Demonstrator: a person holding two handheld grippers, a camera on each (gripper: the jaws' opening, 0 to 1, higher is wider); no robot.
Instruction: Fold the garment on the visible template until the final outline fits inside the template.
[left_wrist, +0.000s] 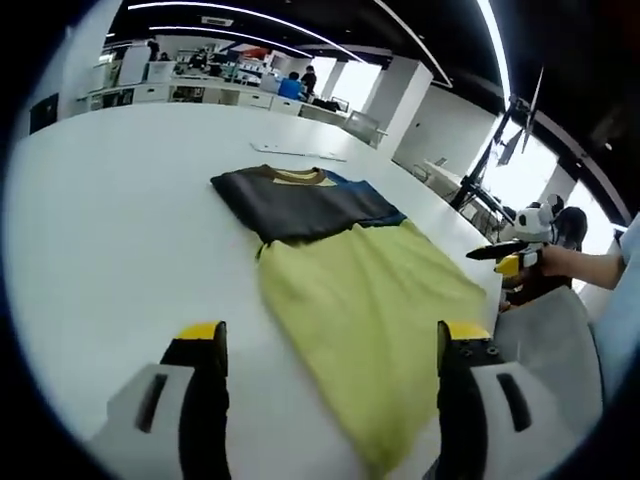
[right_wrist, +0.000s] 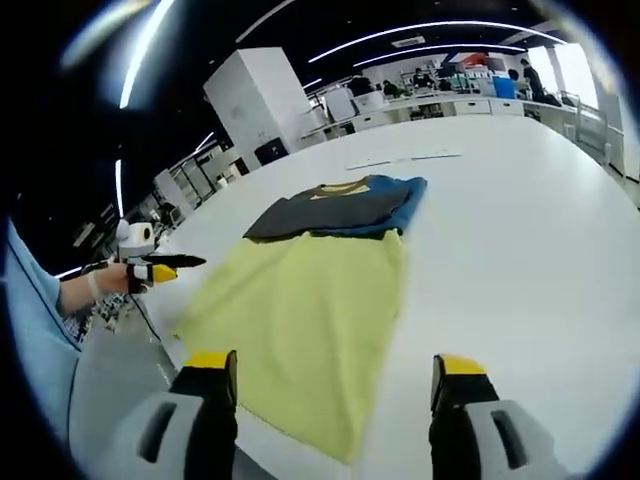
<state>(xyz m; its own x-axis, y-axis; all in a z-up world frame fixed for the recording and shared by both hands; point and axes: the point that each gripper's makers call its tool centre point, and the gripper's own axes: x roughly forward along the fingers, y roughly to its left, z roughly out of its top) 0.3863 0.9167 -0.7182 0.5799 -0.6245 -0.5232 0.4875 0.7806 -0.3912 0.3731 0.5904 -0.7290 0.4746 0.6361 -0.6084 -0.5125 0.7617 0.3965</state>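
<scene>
A shirt (left_wrist: 350, 290) lies flat on the white tabletop (left_wrist: 120, 230), in the middle of the left gripper view. Its lower part is yellow and its top part is dark grey with some blue. The left tool (left_wrist: 325, 345) is open and holds nothing, with its two jaws wide apart at the bottom of the frame. At the right edge of this view, the right tool (left_wrist: 515, 255) is in a person's hand.

In the right gripper view, the shirt (right_wrist: 310, 290) is in the middle too. The right tool (right_wrist: 335, 375) is open and holds nothing. The left tool (right_wrist: 150, 265) shows at the left edge.

Yellow-and-dark shirt (left_wrist: 350, 270) (right_wrist: 315, 280) — flat on white table (left_wrist: 110, 230) (right_wrist: 520, 240)
</scene>
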